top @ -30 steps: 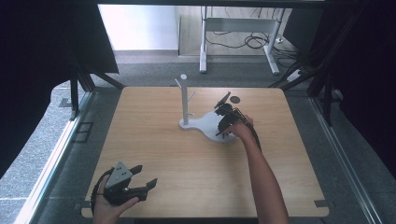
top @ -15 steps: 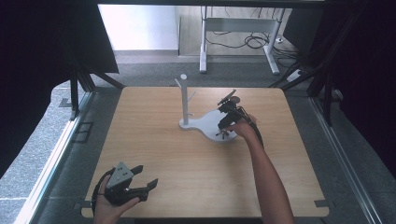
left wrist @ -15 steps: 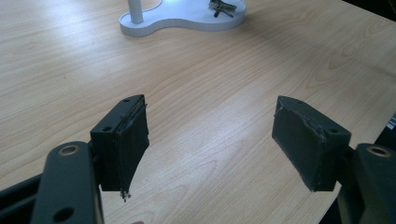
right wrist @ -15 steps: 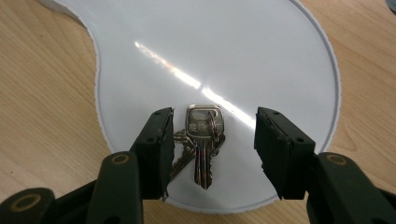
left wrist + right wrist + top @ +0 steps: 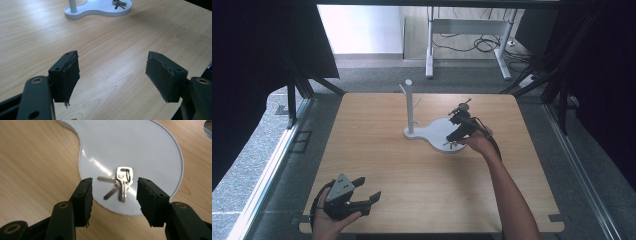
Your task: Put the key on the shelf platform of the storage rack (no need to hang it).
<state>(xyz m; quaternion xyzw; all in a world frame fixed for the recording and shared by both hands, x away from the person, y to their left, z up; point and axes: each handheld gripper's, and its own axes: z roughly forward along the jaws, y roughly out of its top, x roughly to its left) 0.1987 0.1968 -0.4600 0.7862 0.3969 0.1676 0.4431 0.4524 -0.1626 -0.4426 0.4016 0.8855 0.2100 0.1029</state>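
Right gripper [image 5: 113, 192] agape astride keys [image 5: 119, 184], blades fanned toward it, bows away.

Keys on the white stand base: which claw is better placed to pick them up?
Right. The right claw hangs open directly over the keys on the white base; the left claw sits open at the table's near edge, far off.

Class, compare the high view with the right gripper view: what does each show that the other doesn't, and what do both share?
High view alone: the left gripper open near the table's front edge, the white stand's post, and the floor beyond. Right gripper view alone: the bunch of keys in detail, lying on the tray between open jaws, untouched. Both share: the white tray base and the right gripper.
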